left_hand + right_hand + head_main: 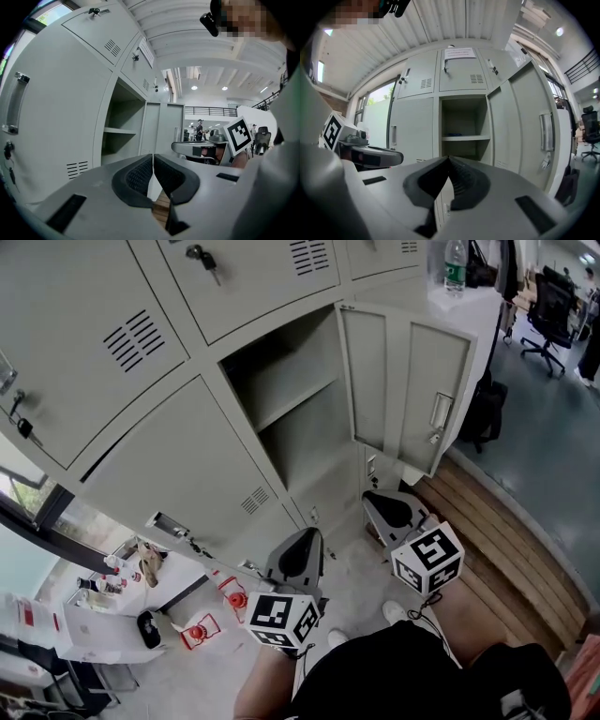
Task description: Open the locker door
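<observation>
Locker door (412,390) stands swung wide to the right, and I can see the shelf (298,397) inside its compartment. My right gripper (392,512) hangs below the door, apart from it, jaws pinched together on nothing. Left gripper (300,557) sits beside it, likewise closed and empty.

Matt painted metal, bare wood
Locker door (408,381) smooth pale-grey sheet metal; slatted bench (511,545) at lower right, dull wood.
</observation>
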The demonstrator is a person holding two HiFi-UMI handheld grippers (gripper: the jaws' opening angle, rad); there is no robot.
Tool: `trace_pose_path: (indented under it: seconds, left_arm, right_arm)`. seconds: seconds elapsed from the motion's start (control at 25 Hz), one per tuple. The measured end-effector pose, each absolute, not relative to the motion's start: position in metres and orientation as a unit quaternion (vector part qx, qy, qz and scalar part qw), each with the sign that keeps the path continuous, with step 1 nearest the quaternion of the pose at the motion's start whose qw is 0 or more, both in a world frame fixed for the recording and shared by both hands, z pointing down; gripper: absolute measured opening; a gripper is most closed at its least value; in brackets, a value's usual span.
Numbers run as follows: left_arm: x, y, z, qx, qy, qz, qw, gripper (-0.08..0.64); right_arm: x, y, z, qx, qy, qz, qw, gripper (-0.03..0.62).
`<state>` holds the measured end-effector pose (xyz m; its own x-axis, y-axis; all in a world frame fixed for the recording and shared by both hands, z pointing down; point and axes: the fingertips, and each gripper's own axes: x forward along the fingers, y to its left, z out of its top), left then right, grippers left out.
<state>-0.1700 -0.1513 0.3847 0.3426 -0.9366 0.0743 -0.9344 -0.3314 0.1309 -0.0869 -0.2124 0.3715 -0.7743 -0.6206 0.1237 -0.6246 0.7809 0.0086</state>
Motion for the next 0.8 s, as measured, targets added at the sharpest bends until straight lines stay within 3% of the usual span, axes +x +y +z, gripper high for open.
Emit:
trace_pose_path:
  seconds: [0.8]
  left_arm:
    - [-0.182, -0.140, 0.389, 0.809, -0.583, -0.007, 0.079, 0.022]
  right_arm:
    - [-0.111, -0.181, 0.389, 0.289, -0.954, 0.030, 0.078, 0.054]
